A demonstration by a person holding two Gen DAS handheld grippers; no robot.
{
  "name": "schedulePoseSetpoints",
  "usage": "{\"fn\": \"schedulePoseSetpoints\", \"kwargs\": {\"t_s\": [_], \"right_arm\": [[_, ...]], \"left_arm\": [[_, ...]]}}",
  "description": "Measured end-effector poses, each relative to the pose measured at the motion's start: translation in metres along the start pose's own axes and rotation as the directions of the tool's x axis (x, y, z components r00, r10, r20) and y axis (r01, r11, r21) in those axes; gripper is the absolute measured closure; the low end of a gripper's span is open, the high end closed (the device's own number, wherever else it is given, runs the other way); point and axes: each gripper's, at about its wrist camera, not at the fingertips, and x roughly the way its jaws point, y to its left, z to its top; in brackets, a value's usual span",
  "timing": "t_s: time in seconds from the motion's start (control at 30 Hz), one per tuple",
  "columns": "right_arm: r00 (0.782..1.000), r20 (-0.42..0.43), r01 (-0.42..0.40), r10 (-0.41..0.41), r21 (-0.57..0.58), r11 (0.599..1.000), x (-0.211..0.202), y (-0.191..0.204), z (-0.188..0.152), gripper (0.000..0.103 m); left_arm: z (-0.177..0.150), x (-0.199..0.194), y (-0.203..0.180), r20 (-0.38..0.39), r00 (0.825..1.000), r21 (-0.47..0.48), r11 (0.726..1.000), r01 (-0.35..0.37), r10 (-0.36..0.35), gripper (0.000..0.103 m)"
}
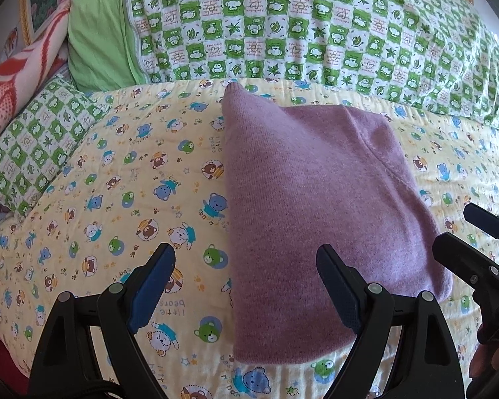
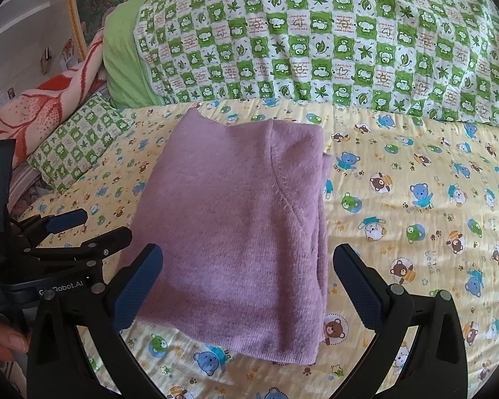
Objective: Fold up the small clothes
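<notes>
A folded purple knit garment (image 1: pixel 316 206) lies flat on the yellow bear-print bedsheet (image 1: pixel 116 199); in the right wrist view the garment (image 2: pixel 236 226) fills the middle of the bed. My left gripper (image 1: pixel 246 256) is open above the garment's near left edge, with nothing between its blue pads. My right gripper (image 2: pixel 248 259) is open over the garment's near edge, also holding nothing. The right gripper (image 1: pixel 462 232) shows at the right edge of the left wrist view, and the left gripper (image 2: pixel 96 226) shows at the left of the right wrist view, both open.
A green-and-white checked quilt (image 1: pixel 316 23) is piled along the far side of the bed. A matching pillow (image 1: pixel 36 146) and a red-and-pink blanket (image 1: pixel 13 83) lie at the far left. A hand (image 2: pixel 3 339) holds the left gripper's handle.
</notes>
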Motion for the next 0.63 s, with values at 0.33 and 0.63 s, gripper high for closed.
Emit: {"fn": "schedulePoseSetpoints", "kwargs": {"t_s": [0.33,0.63], "right_arm": [[1.000,-0.002,0.007,-0.006,0.009,1.000,0.0063,-0.0039,0.0067,0.001],[1.000,-0.008,0.010,-0.010,0.014,1.000,0.0098,-0.0062,0.0066,0.001]], "left_arm": [[0.0035,0.0017,0.0022,-0.001,1.000,-0.005,1.000,-0.001,0.001,0.016],[0.0036,0.0017,0.0046,-0.003,1.000,-0.012,1.000,-0.011,0.011,0.016]]}}
